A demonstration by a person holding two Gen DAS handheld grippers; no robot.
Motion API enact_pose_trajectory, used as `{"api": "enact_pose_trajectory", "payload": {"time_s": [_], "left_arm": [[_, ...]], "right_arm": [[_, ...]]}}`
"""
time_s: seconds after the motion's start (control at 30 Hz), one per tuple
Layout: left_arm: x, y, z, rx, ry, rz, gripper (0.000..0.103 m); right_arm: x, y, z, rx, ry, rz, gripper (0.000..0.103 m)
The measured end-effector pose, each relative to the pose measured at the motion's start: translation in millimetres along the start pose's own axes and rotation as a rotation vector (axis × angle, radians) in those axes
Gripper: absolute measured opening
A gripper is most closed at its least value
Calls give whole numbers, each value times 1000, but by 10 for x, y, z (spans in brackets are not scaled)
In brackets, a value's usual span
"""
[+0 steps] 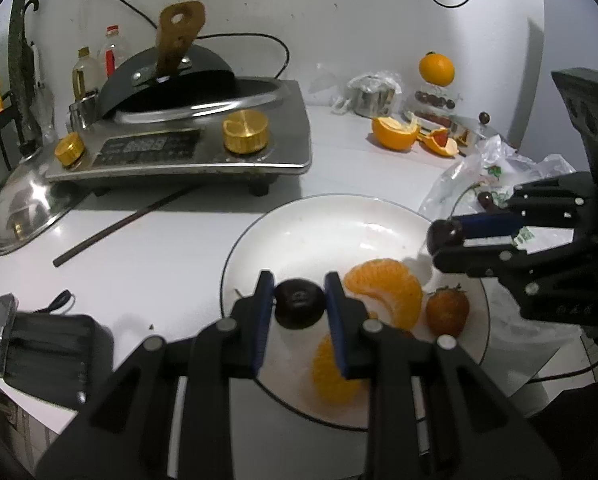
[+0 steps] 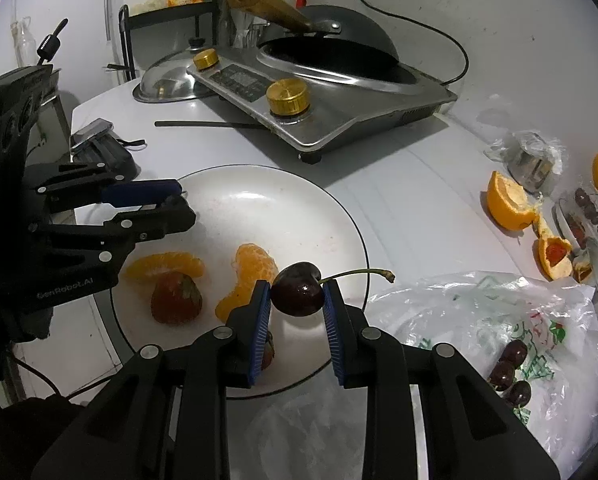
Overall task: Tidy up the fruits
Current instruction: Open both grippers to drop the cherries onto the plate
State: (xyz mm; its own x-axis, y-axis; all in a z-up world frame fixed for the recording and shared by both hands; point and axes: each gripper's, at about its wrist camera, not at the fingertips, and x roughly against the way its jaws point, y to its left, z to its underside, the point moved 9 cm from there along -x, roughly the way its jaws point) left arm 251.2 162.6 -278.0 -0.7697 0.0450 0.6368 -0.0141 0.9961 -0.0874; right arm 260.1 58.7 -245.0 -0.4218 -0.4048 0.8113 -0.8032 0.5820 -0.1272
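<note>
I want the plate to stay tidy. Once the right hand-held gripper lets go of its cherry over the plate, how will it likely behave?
The cherry is round and glossy, so it will probably roll on the smooth, dished plate and may settle against the orange segments. Its stem sticks out sideways and could stop the roll early. Looks firm, unlikely to bruise.

Both hand-held grippers [image 1: 299, 300] [image 2: 297, 300] clamped, angled downward.

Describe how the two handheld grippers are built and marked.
Both are matte black plastic linkages with silver rivet pins. The left gripper and right gripper each carry two fingers lined with ribbed blue pads. In the right wrist view, the left gripper's body bears pale "GenRobot.AI" lettering. No sleeves show.
</note>
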Motion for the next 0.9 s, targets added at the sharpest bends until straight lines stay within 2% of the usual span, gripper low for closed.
{"api": "enact_pose_trajectory", "payload": {"time_s": [0.27, 0.47, 0.5, 0.53, 0.57, 0.63, 0.9], "left_arm": [[-43, 48, 20, 32, 26, -3, 31], [-1, 49, -1, 39, 10, 2, 32], [9, 39, -2, 36, 8, 1, 33], [12, 33, -8, 36, 8, 1, 39], [32, 23, -14, 38, 2, 4, 52], [71, 13, -32, 50, -9, 16, 59], [168, -98, -96, 33, -26, 7, 59]], "right_arm": [[-113, 24, 38, -16, 30, -5, 29], [-133, -2, 61, -36, 42, 0, 29], [-122, -17, 58, -42, 39, 1, 31], [-112, -25, 55, -45, 36, 1, 35], [-91, -35, 51, -48, 32, 2, 36], [-61, -51, 48, -50, 27, 6, 37], [128, -131, 101, -67, 0, 25, 37]]}}
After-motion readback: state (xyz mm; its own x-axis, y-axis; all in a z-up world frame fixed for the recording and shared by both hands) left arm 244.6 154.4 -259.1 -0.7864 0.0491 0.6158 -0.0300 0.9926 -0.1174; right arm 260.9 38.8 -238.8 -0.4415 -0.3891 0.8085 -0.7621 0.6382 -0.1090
